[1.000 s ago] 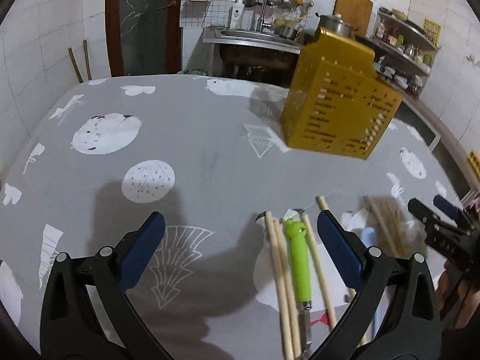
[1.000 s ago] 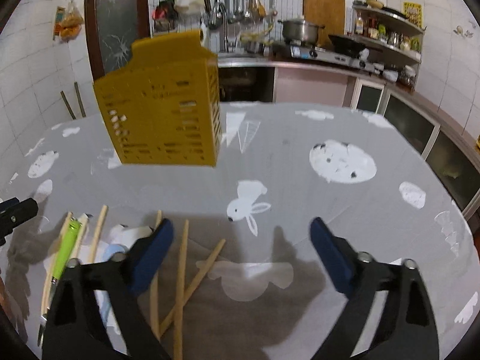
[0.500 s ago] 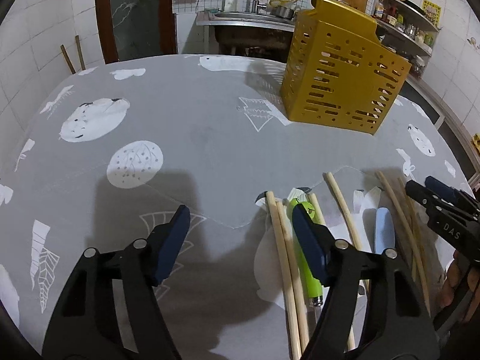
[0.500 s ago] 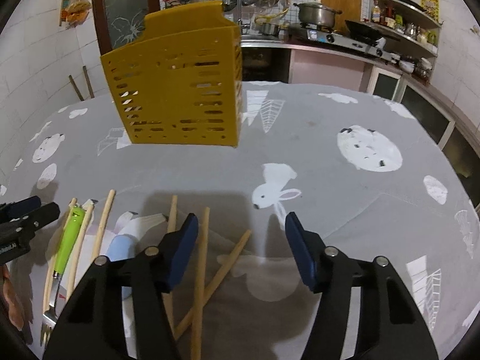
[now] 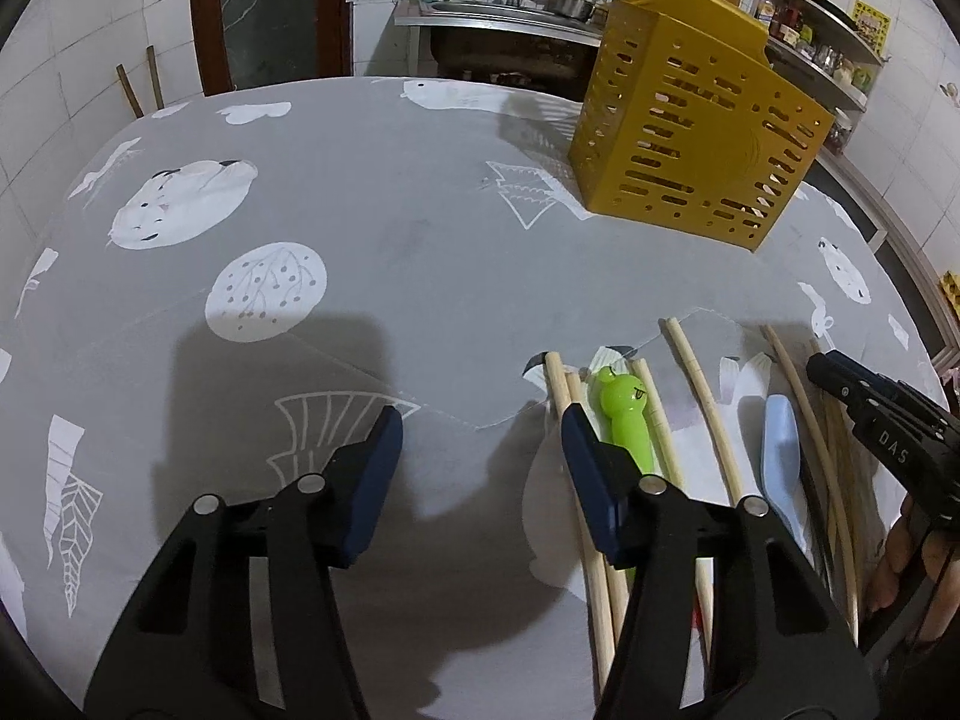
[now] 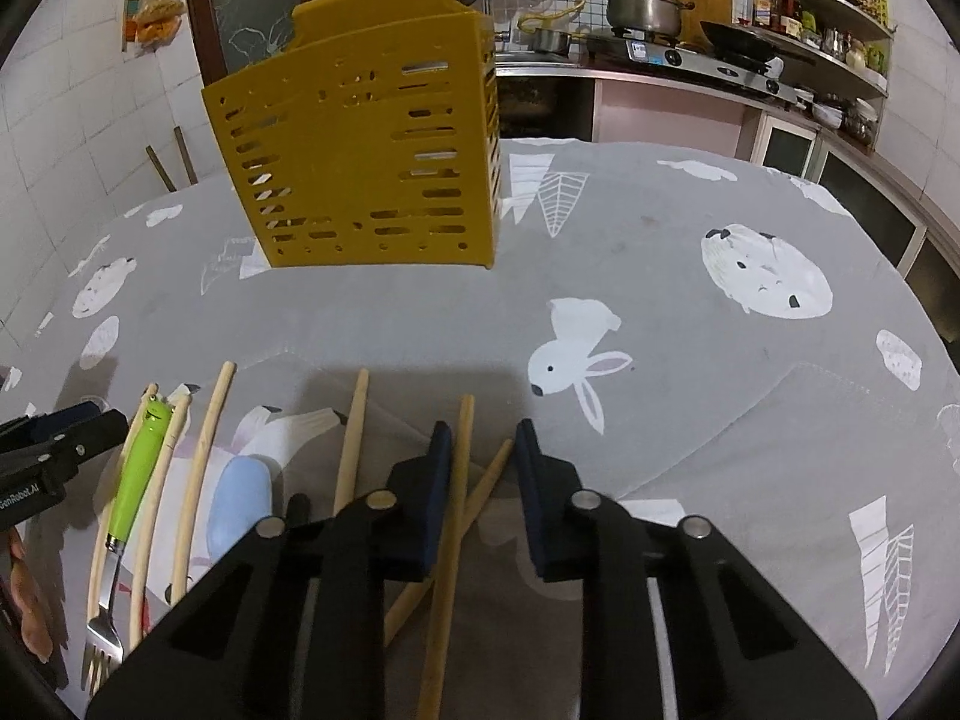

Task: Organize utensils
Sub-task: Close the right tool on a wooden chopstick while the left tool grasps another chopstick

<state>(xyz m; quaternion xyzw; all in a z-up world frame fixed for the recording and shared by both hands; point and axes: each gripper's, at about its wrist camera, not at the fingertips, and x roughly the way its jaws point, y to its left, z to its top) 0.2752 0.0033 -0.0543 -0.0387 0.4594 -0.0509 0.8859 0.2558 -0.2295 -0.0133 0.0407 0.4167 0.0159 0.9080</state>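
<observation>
Your right claw [image 6: 477,429] had just been closing, and its pads still stood a little apart, with two crossed chopsticks [image 6: 459,480] lying between them; you could not tell whether either pad pressed the wood, so call it not yet clamped. Just left of that claw lay another chopstick [image 6: 351,438], then a pale blue spoon [image 6: 240,507], and further left a green-handled fork [image 6: 135,480] among more chopsticks [image 6: 201,462], all flat on the table [image 6: 690,420].

Your left claw [image 5: 480,441] had also just been closing; its pads stood well apart over bare cloth, gripping nothing. Its right pad sat over a pair of chopsticks [image 5: 561,381], with the fork's green handle [image 5: 627,408] just to its right. Beyond those, further right, lay the blue spoon [image 5: 780,450] and your other claw's black tip.

Far ahead of both claws, the yellow slotted utensil holder [image 6: 366,150] stood upright on the table, well apart from the loose utensils, ahead and to the left of the right claw.
</observation>
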